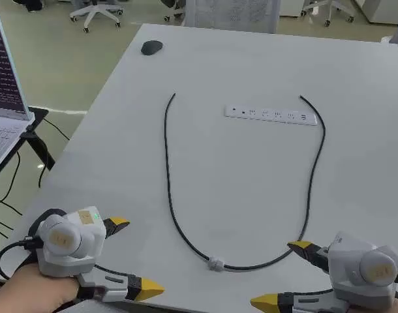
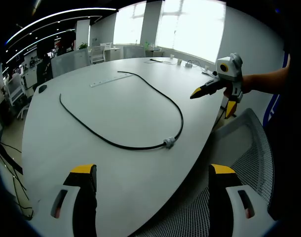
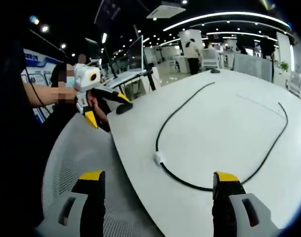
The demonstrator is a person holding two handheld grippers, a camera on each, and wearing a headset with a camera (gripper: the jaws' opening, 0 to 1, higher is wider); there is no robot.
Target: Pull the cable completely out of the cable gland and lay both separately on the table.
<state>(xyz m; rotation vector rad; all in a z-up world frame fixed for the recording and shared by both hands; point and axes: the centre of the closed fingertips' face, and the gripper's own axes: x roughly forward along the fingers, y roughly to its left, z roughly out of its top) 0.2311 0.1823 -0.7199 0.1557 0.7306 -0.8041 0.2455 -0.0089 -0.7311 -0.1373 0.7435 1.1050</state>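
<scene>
I count one cable [image 1: 168, 163], U-shaped on the table [image 1: 251, 189], with one cable gland [image 1: 215, 264] on its near bend. The left gripper [image 1: 140, 255] and right gripper [image 1: 276, 274] flank it, both spread and empty. Gland detail is too small to make out.

Cable [image 1: 166, 169] lies on table [image 1: 251, 169] in U, open end away from viewer. Cable gland [image 1: 215, 264] sits on cable at bend, near front edge. Power strip [image 1: 271, 115] lies between cable's far ends, nearer right one. Mouse [image 1: 151, 47] at table's far left. Laptop [image 1: 3, 104] off table, to left. Left gripper [image 1: 141, 255] and right gripper [image 1: 273, 274] flank gland, apart from it.
</scene>
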